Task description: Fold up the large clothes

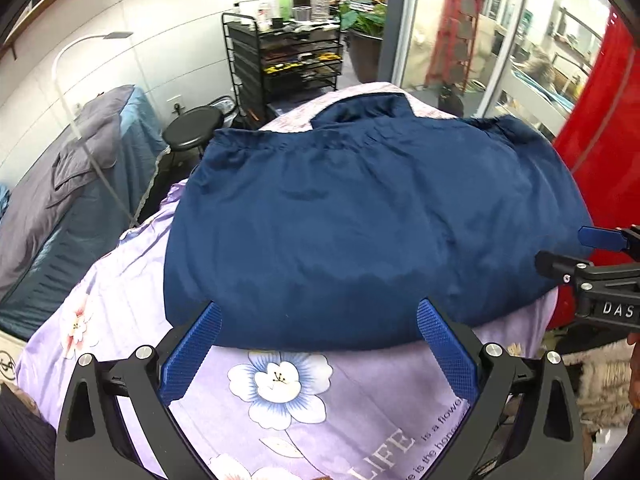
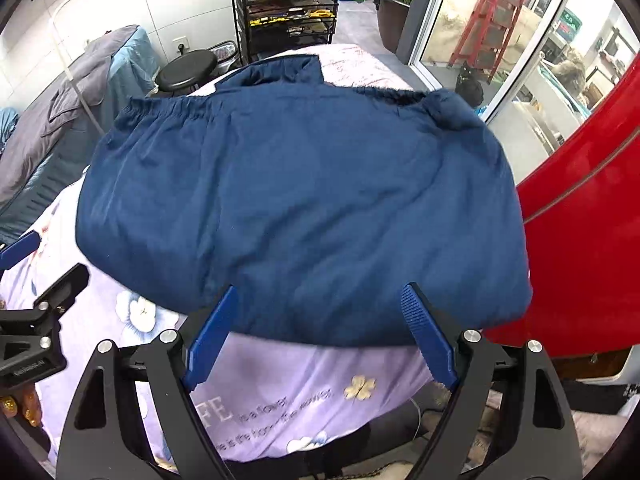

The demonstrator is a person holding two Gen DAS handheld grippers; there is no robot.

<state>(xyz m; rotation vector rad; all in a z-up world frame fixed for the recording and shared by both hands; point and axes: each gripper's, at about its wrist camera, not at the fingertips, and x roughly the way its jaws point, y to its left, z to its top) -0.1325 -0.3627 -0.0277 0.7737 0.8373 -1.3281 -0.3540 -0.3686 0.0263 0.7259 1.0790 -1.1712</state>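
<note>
Dark navy padded jacket lies spread flat, already doubled over, on the lilac floral bedsheet, elastic hem to the far left. Left gripper and right gripper both gape wide, empty, poised at its near edge, likely for the next fold.

The left claw was spread wide, its two blue ribbed fingers well apart and gripping nothing, pointing toward the far side. The right claw was likewise spread wide and empty, its fingers apart. Both sat side by side at the near edge, the right one just to the right of the left.
</note>
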